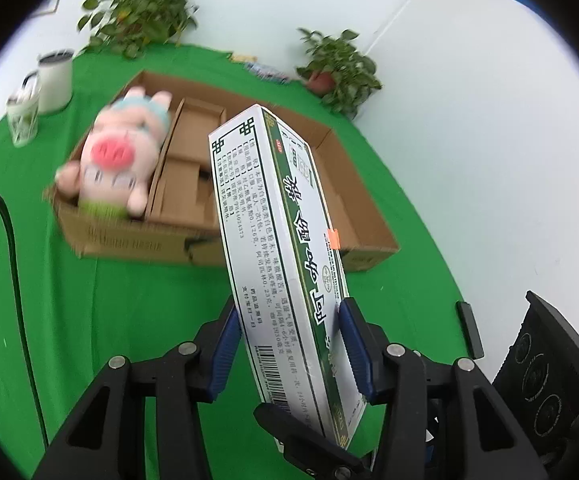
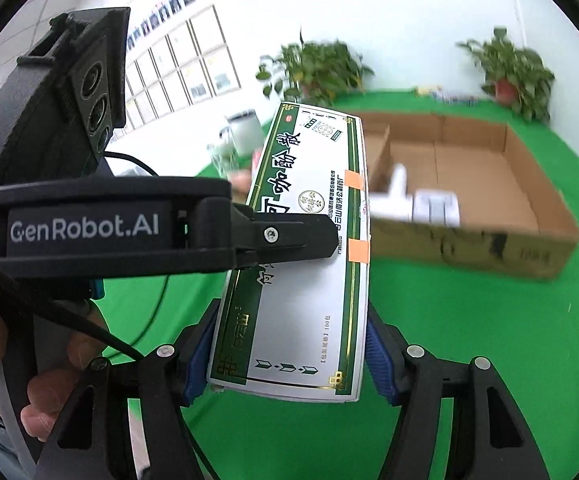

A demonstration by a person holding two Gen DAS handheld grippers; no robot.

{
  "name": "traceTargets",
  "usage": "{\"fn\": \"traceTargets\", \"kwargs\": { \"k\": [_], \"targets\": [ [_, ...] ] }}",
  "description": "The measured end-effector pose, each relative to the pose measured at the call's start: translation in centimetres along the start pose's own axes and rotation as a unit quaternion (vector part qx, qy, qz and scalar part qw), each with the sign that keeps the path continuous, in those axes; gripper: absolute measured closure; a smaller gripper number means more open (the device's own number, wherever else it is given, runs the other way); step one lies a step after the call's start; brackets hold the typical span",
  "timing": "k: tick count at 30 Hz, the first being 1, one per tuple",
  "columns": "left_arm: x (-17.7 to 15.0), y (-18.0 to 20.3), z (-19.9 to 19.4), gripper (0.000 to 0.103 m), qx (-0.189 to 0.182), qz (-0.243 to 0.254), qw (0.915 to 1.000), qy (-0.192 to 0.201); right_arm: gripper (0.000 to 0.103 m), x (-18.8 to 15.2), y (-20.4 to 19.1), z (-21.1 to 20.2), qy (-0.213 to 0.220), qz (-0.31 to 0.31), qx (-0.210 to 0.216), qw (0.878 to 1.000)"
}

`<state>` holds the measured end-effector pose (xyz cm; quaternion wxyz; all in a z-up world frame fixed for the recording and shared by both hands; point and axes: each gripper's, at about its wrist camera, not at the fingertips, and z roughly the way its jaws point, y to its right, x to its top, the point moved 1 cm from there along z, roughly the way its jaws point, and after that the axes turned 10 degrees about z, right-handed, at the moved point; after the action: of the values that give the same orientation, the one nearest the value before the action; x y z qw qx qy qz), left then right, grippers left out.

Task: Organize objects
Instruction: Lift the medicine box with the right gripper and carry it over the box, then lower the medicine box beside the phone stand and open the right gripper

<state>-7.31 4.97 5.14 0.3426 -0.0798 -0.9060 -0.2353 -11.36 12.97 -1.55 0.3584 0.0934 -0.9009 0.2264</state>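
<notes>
While we carry it between both claws, the medicine box sits nearest to us, lifted clear of the green cloth. Our left gripper is clenched on its narrow sides, blue pads pressed to the cardboard. Our right gripper grasps the same box across its broad printed face (seen from the right wrist, the left gripper's black finger lies across that face higher up). So both hands share one load, and we judge the step in hand to be the carry toward the cardboard tray.

Farther out, the tray lies on the cloth, split by dividers. A pink plush pig fills its left compartment. From the right wrist, some small white packages lie near the front wall, too blurred to name. The wide right compartment looks mostly bare.

Beyond that, a white mug and a glass stand at far left, and potted plants line the wall.

Next, we think, both hands must travel together over the front wall, lower the box flat into bare space, then let go.
</notes>
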Motion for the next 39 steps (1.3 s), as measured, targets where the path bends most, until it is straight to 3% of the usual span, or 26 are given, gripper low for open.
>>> {"fn": "traceTargets", "kwargs": {
  "k": [4, 12, 22, 26, 39],
  "targets": [
    [4.5, 0.7, -1.5, 0.056, -0.022, 0.044, 0.9987, 0.013, 0.041, 4.0, 0.2, -1.4, 0.035, -0.002, -0.021, 0.999],
    [14.1, 5.6, 0.4, 0.056, -0.071, 0.116, 0.9904, 0.024, 0.041, 12.1, 2.2, -5.5, 0.098, 0.015, -0.080, 0.992],
    [22.1, 5.5, 7.2, 0.056, -0.072, 0.105, 0.9914, -0.028, 0.041, 20.5, 7.9, -4.0, 0.050, 0.053, -0.091, 0.993],
    [22.5, 4.3, 12.1, 0.056, -0.076, 0.093, 0.9906, -0.066, 0.041, 21.5, 11.0, -2.0, 0.021, 0.073, -0.091, 0.993],
    [15.4, 0.8, 23.7, 0.056, -0.073, 0.034, 0.9804, -0.180, 0.041, 17.0, 20.3, 8.2, -0.107, 0.123, -0.066, 0.984]
  ]
}}
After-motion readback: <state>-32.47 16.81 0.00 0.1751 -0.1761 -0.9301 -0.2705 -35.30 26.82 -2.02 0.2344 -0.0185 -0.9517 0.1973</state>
